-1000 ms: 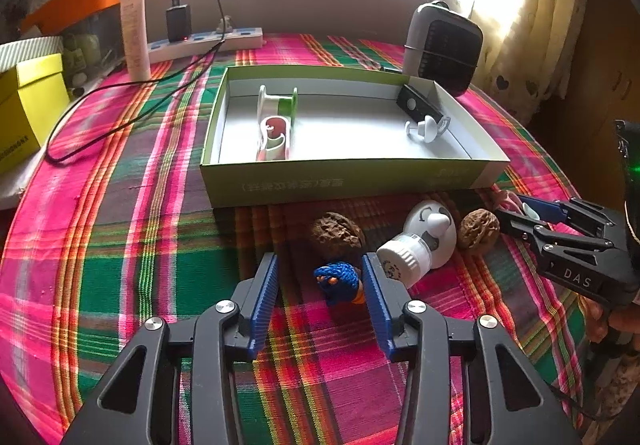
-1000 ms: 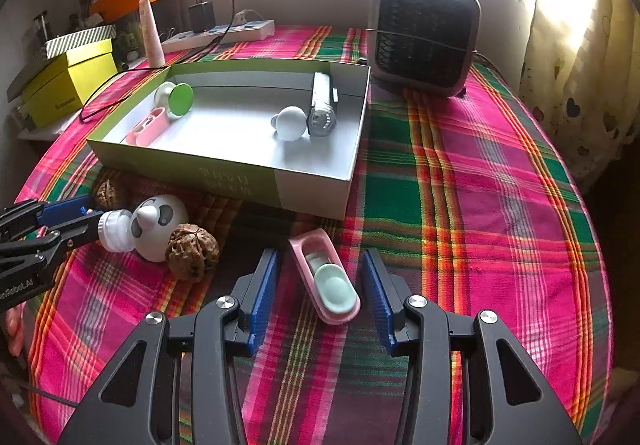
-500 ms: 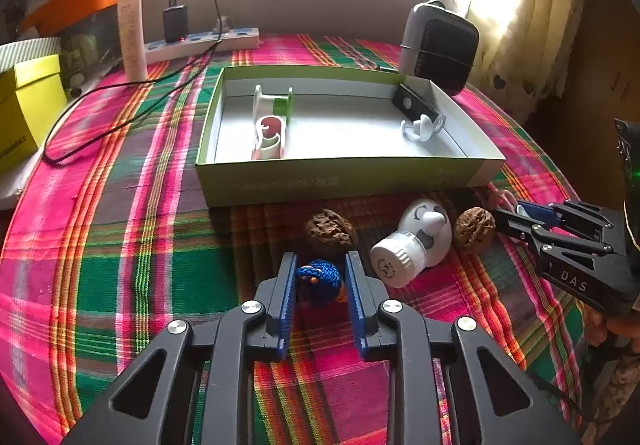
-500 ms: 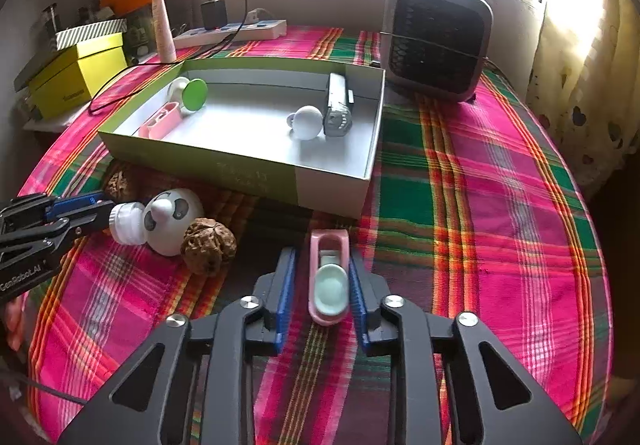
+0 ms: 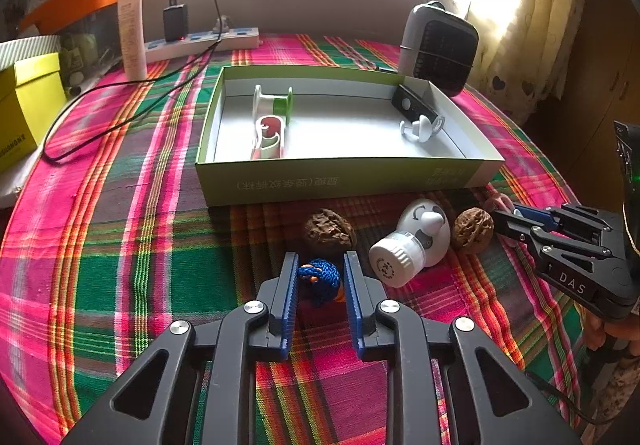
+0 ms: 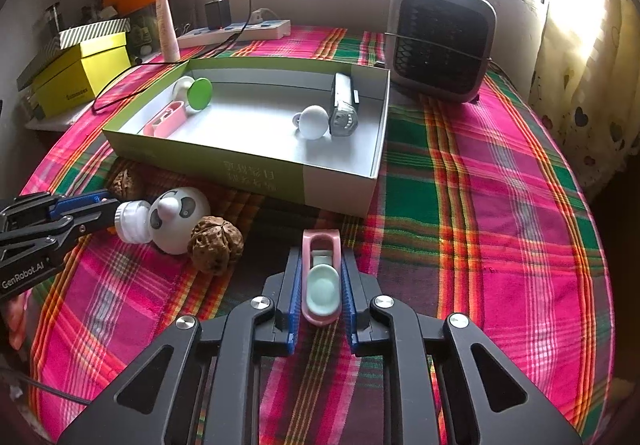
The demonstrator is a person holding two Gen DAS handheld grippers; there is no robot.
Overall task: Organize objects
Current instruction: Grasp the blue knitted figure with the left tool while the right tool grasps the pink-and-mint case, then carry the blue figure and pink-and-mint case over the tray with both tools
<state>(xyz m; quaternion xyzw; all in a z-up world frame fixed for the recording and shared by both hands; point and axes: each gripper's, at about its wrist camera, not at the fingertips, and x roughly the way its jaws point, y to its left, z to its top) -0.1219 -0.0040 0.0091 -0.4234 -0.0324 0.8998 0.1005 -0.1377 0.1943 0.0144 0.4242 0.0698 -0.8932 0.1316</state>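
Green-rimmed box on the plaid cloth is the goal, already holding a few small items. Lift both catches straight up first, clear the near wall, then lower them onto bare floor inside. The left gripper, just in front of that box, has just closed and now pinches the blue knitted ball. The right gripper, near the box's corner, has just closed and pinches the pink case.
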